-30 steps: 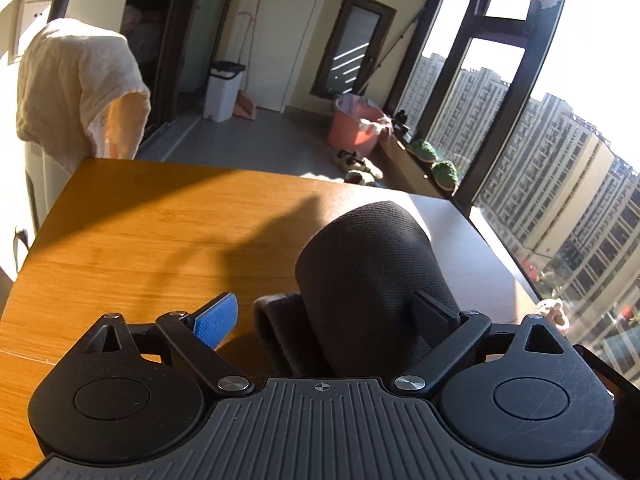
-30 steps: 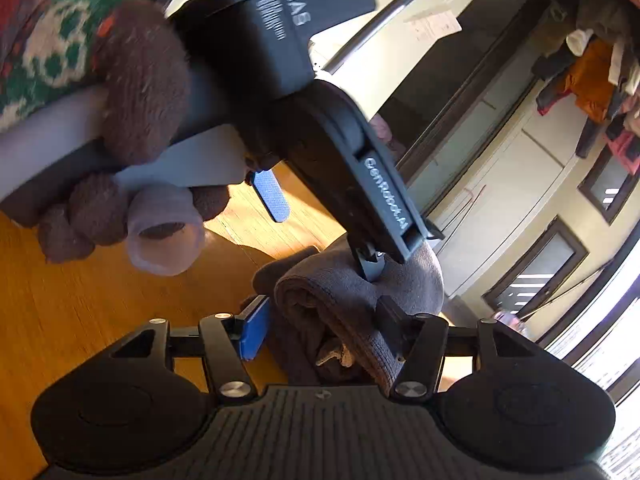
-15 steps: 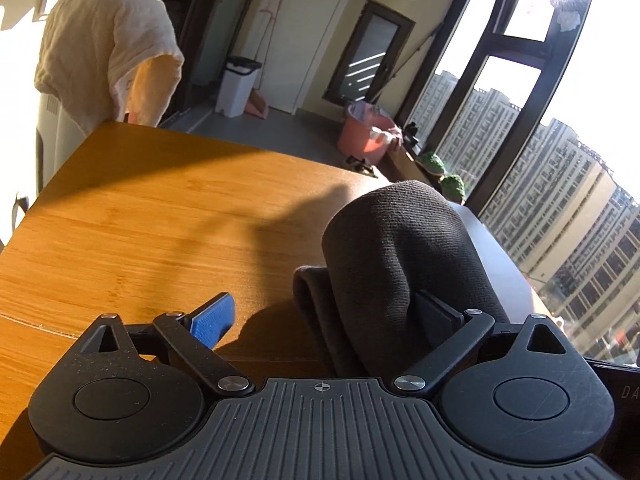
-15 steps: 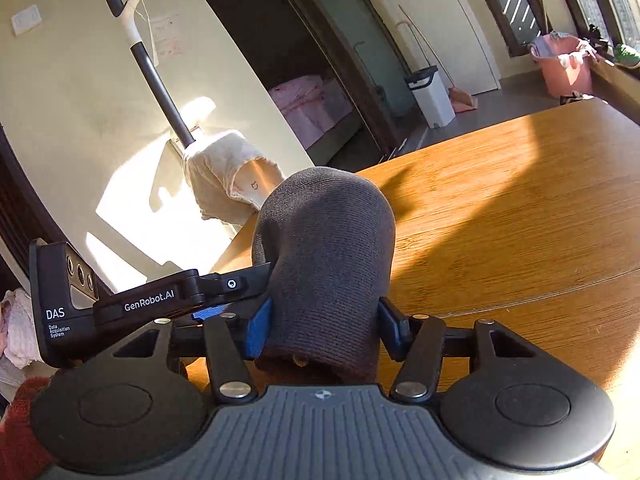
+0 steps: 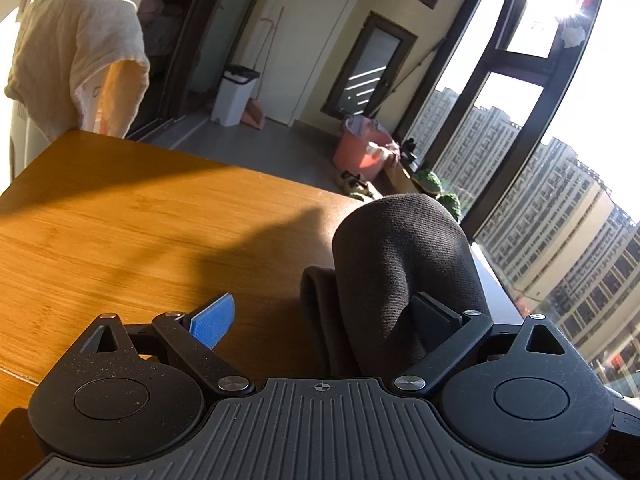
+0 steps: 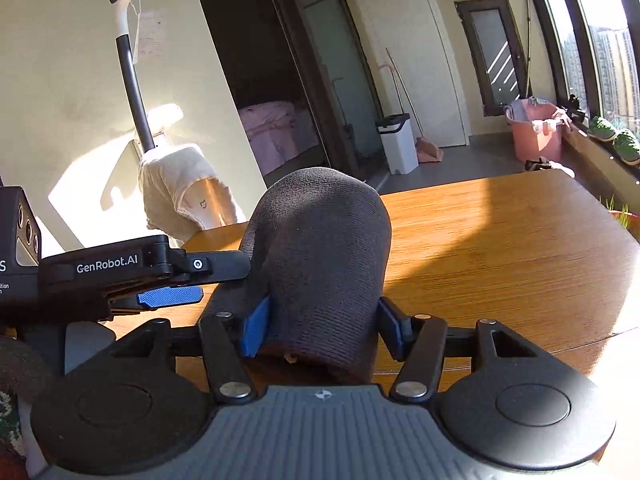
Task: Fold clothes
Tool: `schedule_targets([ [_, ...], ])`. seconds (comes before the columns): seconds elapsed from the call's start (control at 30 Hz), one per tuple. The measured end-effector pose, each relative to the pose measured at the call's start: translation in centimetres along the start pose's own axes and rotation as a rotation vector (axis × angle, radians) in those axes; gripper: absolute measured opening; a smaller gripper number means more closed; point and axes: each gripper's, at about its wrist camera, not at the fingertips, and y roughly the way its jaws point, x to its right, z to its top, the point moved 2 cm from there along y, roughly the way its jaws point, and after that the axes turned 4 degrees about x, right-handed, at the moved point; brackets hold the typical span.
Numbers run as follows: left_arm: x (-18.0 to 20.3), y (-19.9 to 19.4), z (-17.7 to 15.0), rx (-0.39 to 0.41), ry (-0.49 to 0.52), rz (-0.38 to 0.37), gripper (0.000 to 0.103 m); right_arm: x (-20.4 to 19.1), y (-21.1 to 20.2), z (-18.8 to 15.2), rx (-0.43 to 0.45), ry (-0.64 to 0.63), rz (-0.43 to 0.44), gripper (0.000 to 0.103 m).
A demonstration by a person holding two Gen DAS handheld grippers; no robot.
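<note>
A dark grey knitted garment is bunched into a rounded fold above the wooden table. My right gripper is shut on it, its blue pads pressing both sides. In the left wrist view the same garment drapes over the right finger of my left gripper, whose jaws stand wide apart with the blue left pad bare. The left gripper body shows at the left of the right wrist view, its upper finger reaching into the cloth.
A cream cloth hangs over an appliance beyond the table's far left corner. A white bin, a pink laundry basket and shoes stand on the floor. Large windows run along the right.
Both grippers have swung with the garment; the right wrist view turned from the left hand toward the room, then levelled. The hold on the garment looks the same as half a second ago.
</note>
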Motion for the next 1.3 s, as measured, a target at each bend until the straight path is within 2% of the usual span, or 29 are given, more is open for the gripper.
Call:
schedule_targets([
  [0.17, 0.8, -0.9, -0.6, 0.003, 0.111, 0.032, 0.098, 0.4, 0.0, 0.1, 0.006, 0.018, -0.023, 0.069],
  [0.37, -0.2, -0.2, -1.9, 0.002, 0.031, 0.024, 0.102, 0.0, 0.0, 0.0, 0.011, -0.009, -0.085, 0.081],
  [0.63, 0.4, -0.6, -2.1, 0.007, 0.069, 0.058, 0.103, 0.7, 0.0, 0.1, 0.005, 0.03, -0.129, 0.1],
  [0.83, 0.5, -0.8, -2.2, 0.015, 0.077, 0.064, 0.103, 0.5, -1.5, 0.1, 0.081, 0.068, -0.178, 0.103],
  [0.97, 0.3, -0.8, -2.2, 0.013, 0.066, 0.058, 0.103, 1.2, -0.8, 0.4, 0.024, 0.141, -0.203, 0.103],
  [1.17, 0.1, -0.8, -2.2, 0.017, 0.06, 0.068, 0.103, 0.5, 0.6, 1.3, -0.009, 0.069, -0.24, 0.103],
  [1.3, -0.4, -0.6, -2.1, 0.006, 0.021, 0.074, 0.103, 1.0, 1.2, 1.2, -0.026, 0.116, -0.233, 0.103],
])
